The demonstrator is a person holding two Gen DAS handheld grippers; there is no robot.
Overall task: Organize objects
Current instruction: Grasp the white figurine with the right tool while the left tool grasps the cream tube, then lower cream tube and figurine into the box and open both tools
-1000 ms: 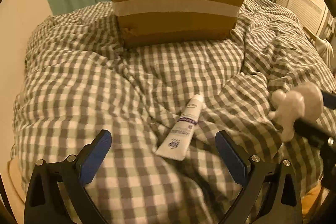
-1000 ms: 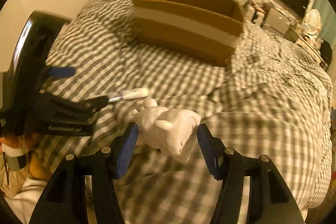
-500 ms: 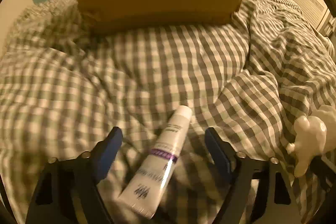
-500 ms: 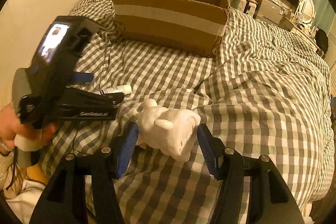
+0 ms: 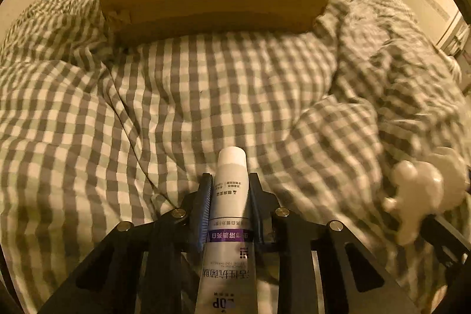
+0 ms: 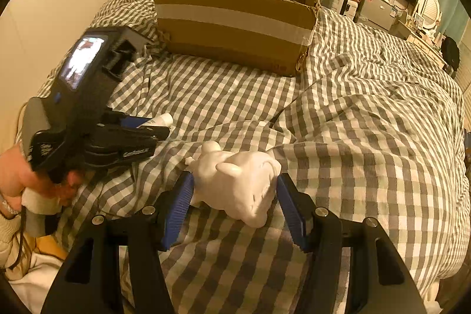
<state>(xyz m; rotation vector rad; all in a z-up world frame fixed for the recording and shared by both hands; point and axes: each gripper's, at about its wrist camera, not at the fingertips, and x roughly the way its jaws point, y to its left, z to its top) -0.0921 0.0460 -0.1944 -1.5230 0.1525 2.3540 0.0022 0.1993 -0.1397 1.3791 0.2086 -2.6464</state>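
My left fingers [image 5: 209, 196] pinch the toothpaste tube [image 5: 230, 190]; my right gripper [image 6: 235, 193] holds the white figurine [image 6: 235, 181]. Short of the cardboard box [image 6: 235, 22], the slick tube could squirt free.

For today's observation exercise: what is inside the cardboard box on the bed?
Only the cardboard box rim and upper inner walls show; nothing rises above them. Its near wall covers the floor, so its contents cannot be seen.

The box [image 6: 235, 19] sits on the bed [image 6: 368, 137] ahead of me, the tube [image 5: 229, 196] between my left gripper [image 5: 229, 187] fingers, the figurine [image 6: 238, 181] between my right gripper [image 6: 235, 190] fingers, right of the tube
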